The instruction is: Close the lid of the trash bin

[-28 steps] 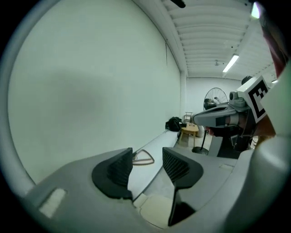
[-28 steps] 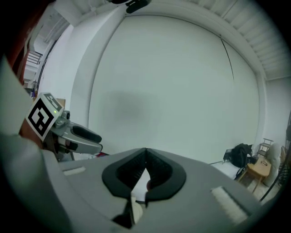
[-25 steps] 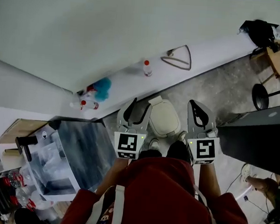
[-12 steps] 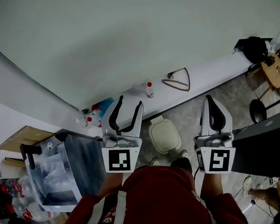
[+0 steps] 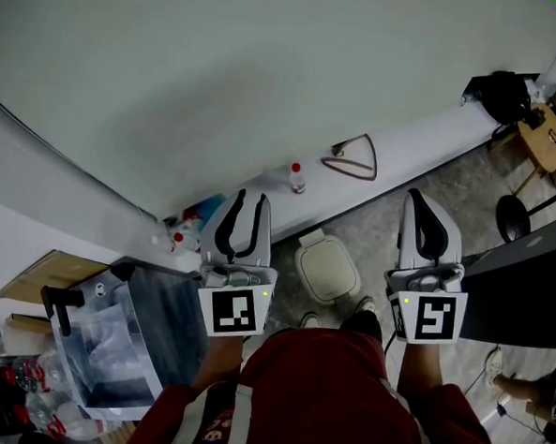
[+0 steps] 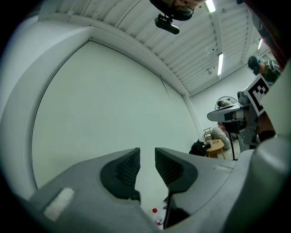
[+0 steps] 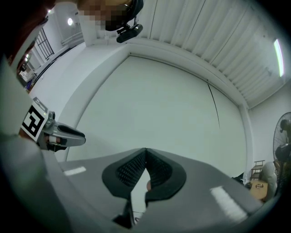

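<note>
The cream trash bin [image 5: 327, 266] stands on the floor by the white ledge, and its lid seems to lie flat on top. Both grippers are held high above it and point at the pale wall. My left gripper [image 5: 251, 199] is left of the bin. Its jaws are closing, a narrow gap still shows between them in the left gripper view [image 6: 147, 152], and nothing is in it. My right gripper [image 5: 420, 195] is right of the bin, its pads meeting at the tip [image 7: 146, 154] with nothing held.
On the white ledge [image 5: 404, 154] lie a red-capped bottle [image 5: 298, 177] and a triangular frame [image 5: 352, 157]. A clear plastic bin [image 5: 125, 338] stands at the left, a dark table [image 5: 528, 288] at the right. Spray bottles [image 5: 178, 238] sit near the ledge's left end.
Both grippers rose from just above the bin to in front of the wall. Over the last half second the left jaws narrowed from wide apart to a slim gap.
</note>
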{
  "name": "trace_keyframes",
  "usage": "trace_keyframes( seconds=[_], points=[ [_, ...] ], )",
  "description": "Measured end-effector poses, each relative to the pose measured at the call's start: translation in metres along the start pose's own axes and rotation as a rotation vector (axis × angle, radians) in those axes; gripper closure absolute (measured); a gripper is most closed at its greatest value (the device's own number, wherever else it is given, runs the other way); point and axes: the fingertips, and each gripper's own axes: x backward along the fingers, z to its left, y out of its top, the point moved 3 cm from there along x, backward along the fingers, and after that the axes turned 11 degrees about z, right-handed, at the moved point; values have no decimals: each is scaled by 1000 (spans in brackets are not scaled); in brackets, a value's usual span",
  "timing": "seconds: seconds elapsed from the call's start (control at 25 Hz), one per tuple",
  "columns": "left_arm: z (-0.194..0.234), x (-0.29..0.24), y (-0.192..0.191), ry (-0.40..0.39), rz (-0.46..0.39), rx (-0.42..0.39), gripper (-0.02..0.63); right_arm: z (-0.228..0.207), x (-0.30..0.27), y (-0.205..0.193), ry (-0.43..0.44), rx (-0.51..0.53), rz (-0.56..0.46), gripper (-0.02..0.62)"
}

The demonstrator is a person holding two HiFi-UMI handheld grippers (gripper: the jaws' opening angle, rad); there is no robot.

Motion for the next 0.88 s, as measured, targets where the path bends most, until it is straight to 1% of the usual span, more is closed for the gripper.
trace_keyframes(
  seconds=[0.08, 0.16, 0.2, 0.4, 0.56, 0.76, 0.88],
  points=[
    [-1, -3, -2, 2, 5, 6, 518, -2, -1, -1, 0, -3, 0, 595],
    [-1, -4, -1, 7, 2, 12, 584, -4, -2, -1, 0, -21, -4, 595],
    [-1, -4, -1, 9, 2, 14, 605, -4, -2, -1, 1, -27, -5, 595],
    [0, -8, -3, 10, 22, 24, 607, -5, -2, -1, 5, -24, 4, 595],
    [-2, -9, -4, 2, 10, 27, 607, -3, -1, -8, -6, -32, 30, 595],
    [0, -9, -3, -4, 6, 35, 606, -7, 2, -11, -15, -26, 18, 596],
    [3, -8, -5, 1, 8, 36, 607, -9, 3, -11, -26, -31, 29, 595]
  ],
)
